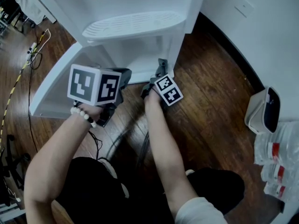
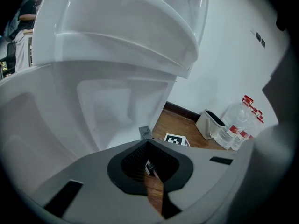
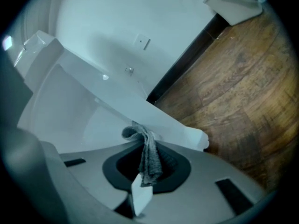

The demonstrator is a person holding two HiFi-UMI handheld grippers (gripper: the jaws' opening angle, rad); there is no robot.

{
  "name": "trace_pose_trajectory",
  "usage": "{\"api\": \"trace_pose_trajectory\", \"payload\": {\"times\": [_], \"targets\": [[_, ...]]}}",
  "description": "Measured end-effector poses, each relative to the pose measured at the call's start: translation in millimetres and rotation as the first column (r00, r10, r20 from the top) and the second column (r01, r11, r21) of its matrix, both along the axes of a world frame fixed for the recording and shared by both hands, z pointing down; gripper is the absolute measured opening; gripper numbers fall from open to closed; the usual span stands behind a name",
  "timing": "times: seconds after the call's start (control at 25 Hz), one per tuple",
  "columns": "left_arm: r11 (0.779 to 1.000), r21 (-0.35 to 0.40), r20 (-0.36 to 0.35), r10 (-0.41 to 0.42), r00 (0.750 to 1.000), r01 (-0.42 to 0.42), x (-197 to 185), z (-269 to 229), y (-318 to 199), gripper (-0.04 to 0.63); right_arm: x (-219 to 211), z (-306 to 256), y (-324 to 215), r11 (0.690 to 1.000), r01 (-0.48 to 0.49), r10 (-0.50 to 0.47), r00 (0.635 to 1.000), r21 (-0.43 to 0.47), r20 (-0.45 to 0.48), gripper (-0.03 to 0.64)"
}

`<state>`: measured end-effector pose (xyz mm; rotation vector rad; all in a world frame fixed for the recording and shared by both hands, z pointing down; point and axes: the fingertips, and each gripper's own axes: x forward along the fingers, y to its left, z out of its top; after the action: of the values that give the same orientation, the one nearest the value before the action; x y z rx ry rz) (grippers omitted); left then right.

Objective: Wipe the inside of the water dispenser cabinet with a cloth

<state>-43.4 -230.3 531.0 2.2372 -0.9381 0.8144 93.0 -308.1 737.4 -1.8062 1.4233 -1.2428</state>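
1. The floor (image 1: 210,106) is dark brown wood planks with a visible grain. It meets a plain white wall (image 1: 261,27) along a dark skirting board.
2. A white, smooth plastic water dispenser (image 1: 135,13) stands on the floor. Its ribbed drip tray (image 1: 133,24) juts out above the open cabinet (image 1: 140,55).
3. The cabinet door (image 1: 56,78) is swung wide to the left. It is white and glossy, and its inner face is moulded.
4. A rounded white bin (image 1: 264,110) with a dark inside sits by the wall. Clear water bottles (image 1: 278,157) with red labels stand next to it.
5. Thin cables (image 1: 32,55) trail over the floor on the left.
6. The left hand-held gripper (image 2: 145,133) is grey with black padding. Its jaws are together with nothing between them, and it is low in front of the cabinet opening.
7. The right hand-held gripper (image 3: 138,133) pinches a cloth (image 3: 150,160). The cloth is grey, nubbly and bunched into a narrow fold. Its free end is right at the white lower edge of the cabinet, though I cannot tell whether they touch.
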Motion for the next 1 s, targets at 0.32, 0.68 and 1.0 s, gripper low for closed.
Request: {"api": "trace_pose_trajectory", "payload": {"times": [0.32, 0.68, 1.0], "targets": [[1.0, -0.009, -0.003, -0.005, 1.0, 0.005, -1, 4, -3, -0.003, -22, -10, -10, 0.987, 0.158, -0.16, 0.969, -0.025, -0.189, 0.04], [1.0, -0.005, -0.003, -0.03, 1.0, 0.03, -15, 1, -5, -0.003, -60, -17, -59, 0.863, 0.442, -0.503, 0.698, -0.246, -0.509, 0.04], [0.994, 0.021, 0.006, -0.105, 0.994, 0.105, -37, 3, -15, -0.003, -77, -4, -89, 0.801, 0.453, -0.598, 0.56, -0.393, -0.573, 0.04]]}}
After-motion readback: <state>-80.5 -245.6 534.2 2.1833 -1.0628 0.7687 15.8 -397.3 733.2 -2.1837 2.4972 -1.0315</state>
